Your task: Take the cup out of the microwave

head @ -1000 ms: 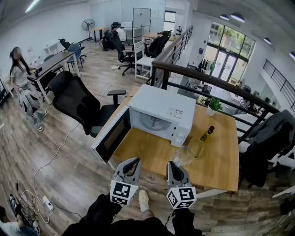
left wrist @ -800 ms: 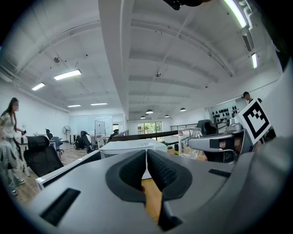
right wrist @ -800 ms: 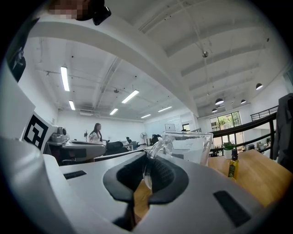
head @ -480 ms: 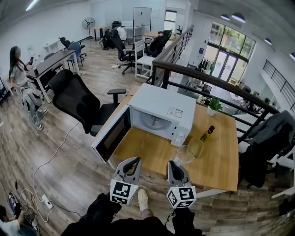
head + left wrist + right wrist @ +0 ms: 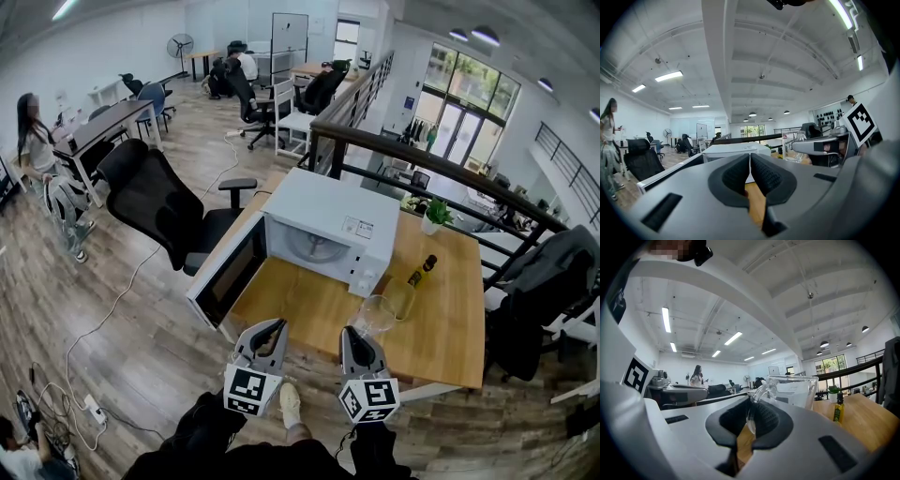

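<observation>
clear glass made up the cup (image 5: 373, 315), which sat outside the microwave (image 5: 328, 230), over the wooden table (image 5: 441, 328) just in front of the oven's control-panel corner. a dark-capped bottle (image 5: 420, 272) stood near it on the far side. whether the cup's base touched the tabletop could not be told.

the right gripper (image 5: 350, 331) pointed about level at the cup from the near edge of the table. in the right gripper view its jaws were closed on the cup's curved handle, with the glass body (image 5: 794, 391) just past the pads (image 5: 764, 418) and the bottle (image 5: 838, 411) off to the right.

the left gripper (image 5: 274, 328) hung beside it, a little apart. in the left gripper view its pads (image 5: 736, 174) were pressed together with nothing between them.

the microwave's door (image 5: 225, 277) stood swung wide to the left, and the pale cavity showed only its turntable. a potted plant (image 5: 434, 217) stood at the table's far edge, and a black office chair (image 5: 155, 206) stood on the floor left of the table.
</observation>
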{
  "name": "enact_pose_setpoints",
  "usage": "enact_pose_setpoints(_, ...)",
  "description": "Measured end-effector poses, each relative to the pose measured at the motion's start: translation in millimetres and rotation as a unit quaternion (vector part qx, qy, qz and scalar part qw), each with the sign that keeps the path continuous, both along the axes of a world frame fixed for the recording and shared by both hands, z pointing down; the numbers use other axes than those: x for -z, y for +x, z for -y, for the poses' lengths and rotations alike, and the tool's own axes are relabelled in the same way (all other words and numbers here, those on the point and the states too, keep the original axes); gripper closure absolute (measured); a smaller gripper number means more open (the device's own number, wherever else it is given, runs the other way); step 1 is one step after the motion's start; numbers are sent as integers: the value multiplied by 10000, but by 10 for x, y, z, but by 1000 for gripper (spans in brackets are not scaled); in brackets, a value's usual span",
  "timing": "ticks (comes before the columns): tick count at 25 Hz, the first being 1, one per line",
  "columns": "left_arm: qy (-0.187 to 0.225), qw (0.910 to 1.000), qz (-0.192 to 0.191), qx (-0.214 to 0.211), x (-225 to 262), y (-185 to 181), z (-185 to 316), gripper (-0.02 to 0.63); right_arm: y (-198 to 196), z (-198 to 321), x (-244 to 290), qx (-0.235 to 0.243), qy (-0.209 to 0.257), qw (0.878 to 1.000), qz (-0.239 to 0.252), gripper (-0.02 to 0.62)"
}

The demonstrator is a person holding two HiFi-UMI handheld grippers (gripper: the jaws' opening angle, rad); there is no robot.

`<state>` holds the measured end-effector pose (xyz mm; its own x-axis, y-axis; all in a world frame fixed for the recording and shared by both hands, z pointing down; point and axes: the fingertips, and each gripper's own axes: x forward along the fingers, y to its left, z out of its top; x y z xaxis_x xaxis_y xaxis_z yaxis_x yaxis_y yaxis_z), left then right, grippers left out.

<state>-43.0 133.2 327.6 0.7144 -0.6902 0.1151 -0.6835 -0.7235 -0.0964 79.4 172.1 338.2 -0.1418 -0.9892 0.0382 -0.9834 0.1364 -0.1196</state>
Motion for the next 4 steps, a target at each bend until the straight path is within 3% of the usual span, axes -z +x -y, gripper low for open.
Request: enact_pose_setpoints(4, 7, 10000, 6, -17, 20, -7, 5, 575, -15, 6, 18, 2, -3, 10000, -15, 565)
